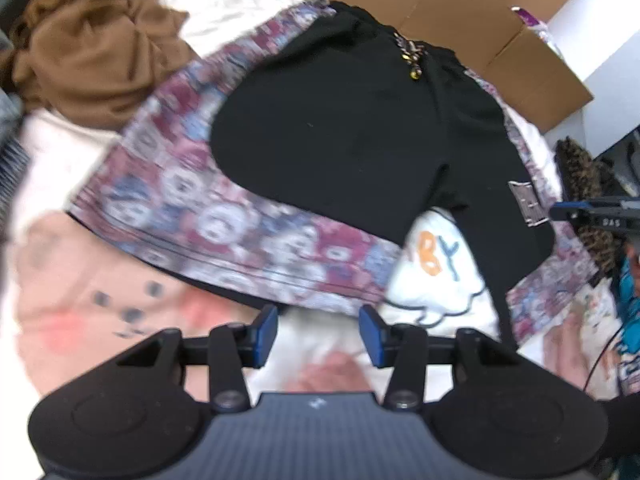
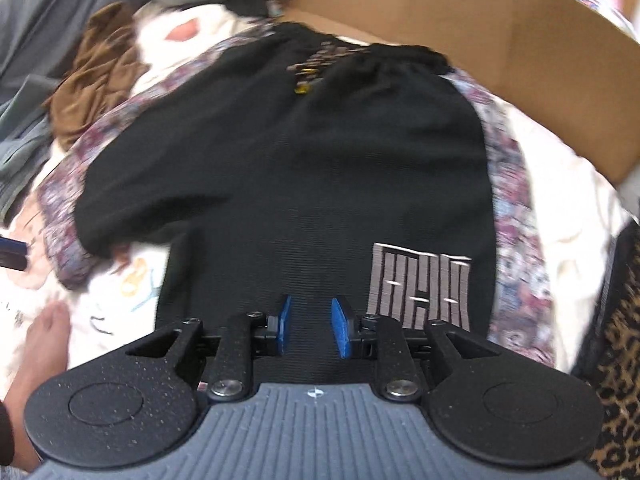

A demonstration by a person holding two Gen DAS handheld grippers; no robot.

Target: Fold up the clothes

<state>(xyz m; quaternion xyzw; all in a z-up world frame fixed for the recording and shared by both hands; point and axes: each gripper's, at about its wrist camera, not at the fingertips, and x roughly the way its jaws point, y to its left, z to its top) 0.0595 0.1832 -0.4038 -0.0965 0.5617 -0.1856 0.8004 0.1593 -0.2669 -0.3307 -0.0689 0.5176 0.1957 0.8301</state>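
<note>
My left gripper [image 1: 318,330] hangs with its blue pads parted and nothing between them, over pale bedding just short of the patterned cloth [image 1: 224,216]. My right gripper [image 2: 311,328] is parted too, narrower, pads bare, hovering over the lower hem of the black shorts [image 2: 280,160]. No earlier look, so I call only what shows. The shorts lie spread flat on that patterned cloth, waistband and drawstring [image 2: 308,68] at the far end, a grey striped logo [image 2: 420,284] just right of my right pads. A white garment with orange lettering [image 1: 436,264] pokes out beneath the shorts' legs. Further out: a brown heap [image 1: 96,44], cardboard box [image 2: 480,40], and, blurred, maybe a leopard-print fabric [image 2: 616,360].
</note>
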